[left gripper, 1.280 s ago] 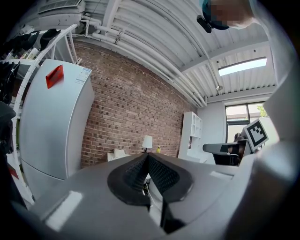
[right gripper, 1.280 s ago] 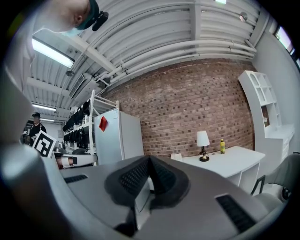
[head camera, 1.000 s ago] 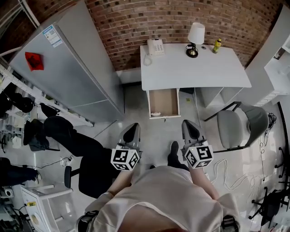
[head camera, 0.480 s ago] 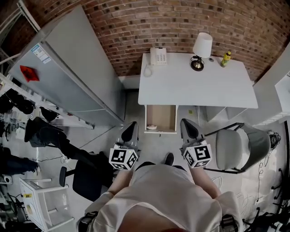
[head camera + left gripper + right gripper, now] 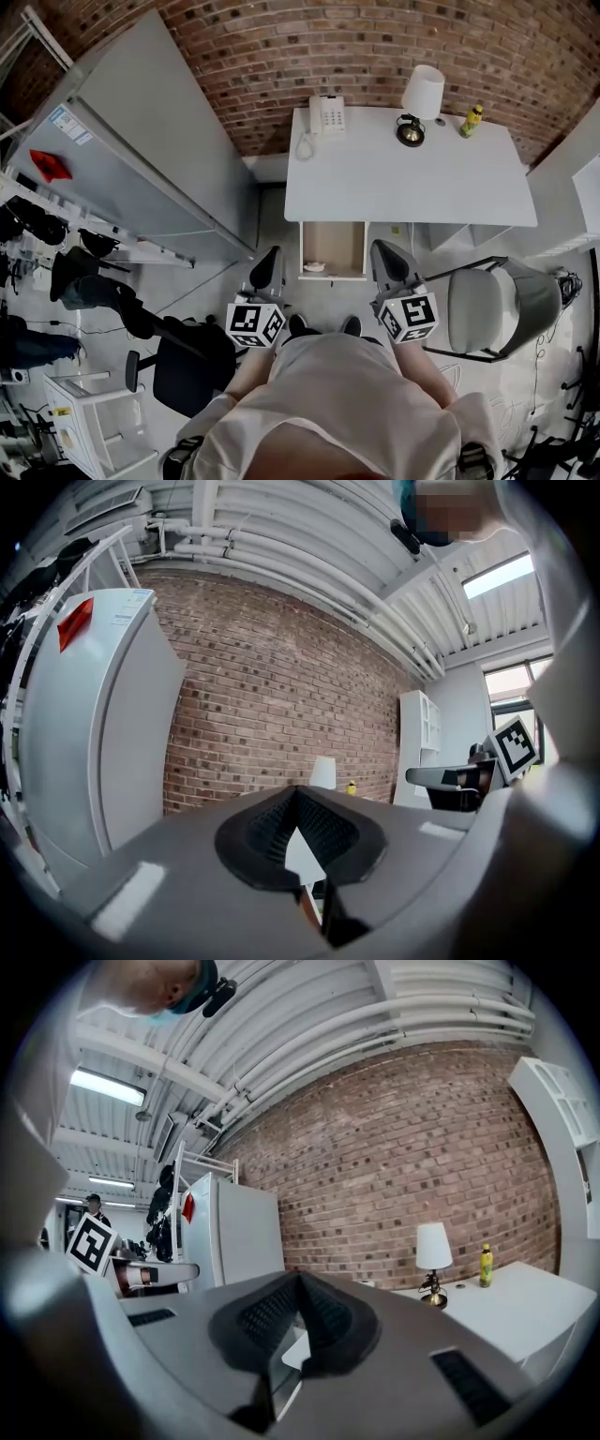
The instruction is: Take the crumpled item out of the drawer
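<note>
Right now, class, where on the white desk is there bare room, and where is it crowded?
The white desk is bare across middle and front, forward of the white telephone, white-shaded lamp and yellow bottle, which crowd its back edge.

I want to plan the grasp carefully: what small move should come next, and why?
Probably open the left claw and tip it down toward the drawer. It and the right claw are shut and held level, while the crumpled item lies at the drawer's front left, nearer the left claw.
</note>
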